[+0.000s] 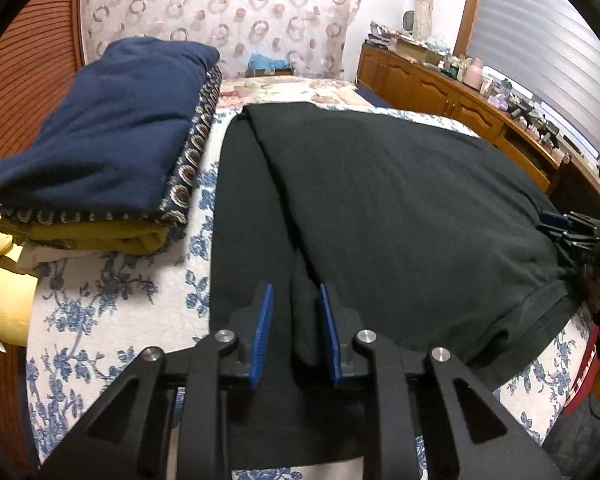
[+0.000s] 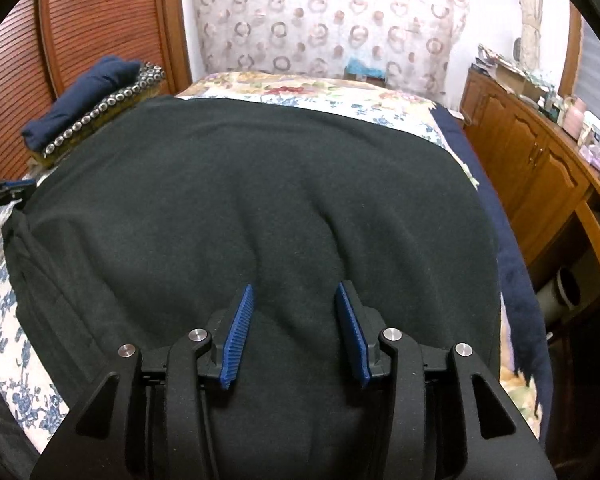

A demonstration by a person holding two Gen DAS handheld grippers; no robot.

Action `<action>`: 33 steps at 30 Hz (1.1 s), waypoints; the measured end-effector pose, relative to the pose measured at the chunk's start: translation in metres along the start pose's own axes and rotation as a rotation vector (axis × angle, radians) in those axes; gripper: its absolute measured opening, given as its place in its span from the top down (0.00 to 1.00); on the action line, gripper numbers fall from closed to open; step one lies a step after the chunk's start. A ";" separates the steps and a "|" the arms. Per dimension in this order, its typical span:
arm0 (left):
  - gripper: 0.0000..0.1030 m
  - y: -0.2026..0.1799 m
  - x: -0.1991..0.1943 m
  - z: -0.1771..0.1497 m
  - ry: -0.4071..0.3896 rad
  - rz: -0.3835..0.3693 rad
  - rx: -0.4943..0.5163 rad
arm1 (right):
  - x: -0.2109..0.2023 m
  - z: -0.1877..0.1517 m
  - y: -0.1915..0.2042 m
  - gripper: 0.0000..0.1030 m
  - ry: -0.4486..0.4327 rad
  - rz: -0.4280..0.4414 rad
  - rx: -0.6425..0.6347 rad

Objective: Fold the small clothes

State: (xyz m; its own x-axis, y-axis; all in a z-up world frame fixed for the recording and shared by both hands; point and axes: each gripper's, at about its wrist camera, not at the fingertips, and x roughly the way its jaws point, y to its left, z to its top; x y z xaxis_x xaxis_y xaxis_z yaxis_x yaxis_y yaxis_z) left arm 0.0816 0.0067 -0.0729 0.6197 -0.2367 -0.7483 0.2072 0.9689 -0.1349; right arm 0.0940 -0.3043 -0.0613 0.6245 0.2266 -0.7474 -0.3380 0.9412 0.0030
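A black garment (image 1: 400, 200) lies spread on the bed, its left part folded over in a long diagonal edge. My left gripper (image 1: 295, 292) is at its near edge, where a raised ridge of black cloth (image 1: 306, 320) stands between the blue pads. The ridge leans on the right pad, and a gap shows at the left pad. My right gripper (image 2: 294, 292) hovers low over the near middle of the black garment (image 2: 260, 200), jaws apart with only flat cloth under them. In the left wrist view, the right gripper (image 1: 560, 228) sits at the garment's right edge.
A stack of folded clothes (image 1: 100, 140), navy on top with patterned and mustard pieces below, sits at the bed's far left (image 2: 96, 80). The floral bedcover (image 1: 100, 340) shows around the garment. A cluttered wooden cabinet (image 2: 540, 168) runs along the right side.
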 end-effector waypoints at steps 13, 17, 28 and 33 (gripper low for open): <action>0.97 -0.005 -0.018 -0.006 -0.081 -0.022 -0.008 | 0.002 0.001 0.002 0.53 -0.005 0.004 0.000; 0.97 0.006 -0.039 -0.010 -0.156 0.044 -0.060 | 0.002 0.001 0.002 0.53 -0.005 0.002 -0.001; 0.85 0.013 -0.028 -0.016 -0.072 0.065 -0.063 | 0.002 0.000 0.002 0.53 -0.005 0.003 0.000; 0.62 0.017 -0.024 -0.019 -0.037 0.063 -0.055 | 0.002 0.000 0.002 0.53 -0.005 0.003 0.000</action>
State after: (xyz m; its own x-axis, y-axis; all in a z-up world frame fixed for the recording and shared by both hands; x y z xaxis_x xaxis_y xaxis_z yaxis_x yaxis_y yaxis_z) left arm 0.0558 0.0299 -0.0701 0.6577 -0.1766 -0.7323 0.1257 0.9842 -0.1244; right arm 0.0951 -0.3021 -0.0629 0.6273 0.2309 -0.7438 -0.3399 0.9404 0.0053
